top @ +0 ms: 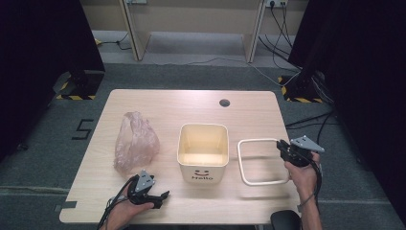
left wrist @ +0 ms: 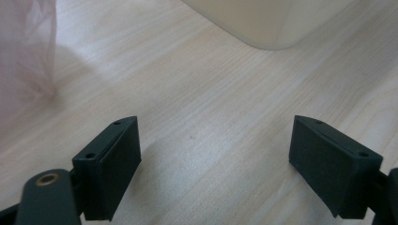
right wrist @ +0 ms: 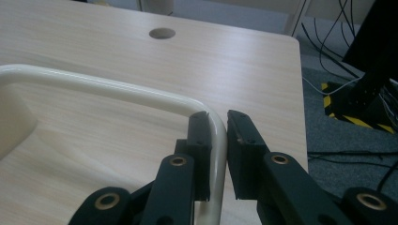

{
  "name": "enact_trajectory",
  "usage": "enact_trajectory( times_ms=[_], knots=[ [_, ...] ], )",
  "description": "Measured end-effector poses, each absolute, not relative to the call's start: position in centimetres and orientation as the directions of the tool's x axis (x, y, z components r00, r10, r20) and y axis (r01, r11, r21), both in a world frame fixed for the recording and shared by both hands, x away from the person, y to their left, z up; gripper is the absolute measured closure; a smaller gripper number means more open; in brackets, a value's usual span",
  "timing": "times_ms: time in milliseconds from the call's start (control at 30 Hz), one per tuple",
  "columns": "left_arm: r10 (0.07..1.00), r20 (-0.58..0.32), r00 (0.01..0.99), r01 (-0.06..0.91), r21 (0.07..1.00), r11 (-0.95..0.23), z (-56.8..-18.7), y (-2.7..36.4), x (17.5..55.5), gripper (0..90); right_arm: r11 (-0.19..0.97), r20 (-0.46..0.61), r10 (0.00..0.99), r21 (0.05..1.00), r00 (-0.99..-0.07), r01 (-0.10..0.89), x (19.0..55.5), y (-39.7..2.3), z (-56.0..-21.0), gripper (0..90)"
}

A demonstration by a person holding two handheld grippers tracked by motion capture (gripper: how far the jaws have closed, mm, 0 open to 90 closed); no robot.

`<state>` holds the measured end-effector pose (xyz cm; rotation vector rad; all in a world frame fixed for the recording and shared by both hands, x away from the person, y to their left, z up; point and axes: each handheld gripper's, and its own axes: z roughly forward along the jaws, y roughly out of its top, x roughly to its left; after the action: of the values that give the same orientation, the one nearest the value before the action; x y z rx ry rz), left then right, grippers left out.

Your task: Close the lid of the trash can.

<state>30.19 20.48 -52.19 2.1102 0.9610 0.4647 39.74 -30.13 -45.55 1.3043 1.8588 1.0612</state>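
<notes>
- The right gripper clamps the near-right corner of the cream frame, which sits just right of the bin; in the right gripper view its jaws pinch the frame's rim from both sides.
- Most of the frame is cut off at the left and bottom edges there.
- The left gripper, in front of the bin and to its left, is spread wide over bare table, holding nothing.
- The pink plastic bag lies left of the bin; in the left gripper view just a blurred edge of it shows, and the bin's corner is cropped.
</notes>
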Motion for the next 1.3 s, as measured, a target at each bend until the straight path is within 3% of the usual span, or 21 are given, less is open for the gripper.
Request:
enact_trajectory(
  times_ms=[333,667,1033,1300],
  knots=[
    [0.742,0.064,0.667,0.380,0.827,-0.413,-49.0,18.9,29.3,16.4,0.153,-0.022,0.945,0.911,-0.325,0.384,38.9,-30.4,-42.6,80.4],
    [0.752,0.050,0.658,0.366,0.851,-0.377,-46.0,17.9,28.6,15.4,0.138,-0.012,0.935,0.933,-0.354,0.333,38.7,-29.5,-40.3,80.4],
    [0.742,0.122,0.660,0.257,0.891,-0.375,-41.9,15.4,28.5,15.4,0.133,-0.004,0.901,0.954,-0.434,0.267,39.3,-25.9,-37.0,80.5],
    [0.731,0.137,0.669,0.243,0.889,-0.389,-41.5,14.2,28.5,15.4,0.183,-0.024,0.848,0.951,-0.530,0.248,41.0,-21.2,-35.5,80.4]
  ],
)
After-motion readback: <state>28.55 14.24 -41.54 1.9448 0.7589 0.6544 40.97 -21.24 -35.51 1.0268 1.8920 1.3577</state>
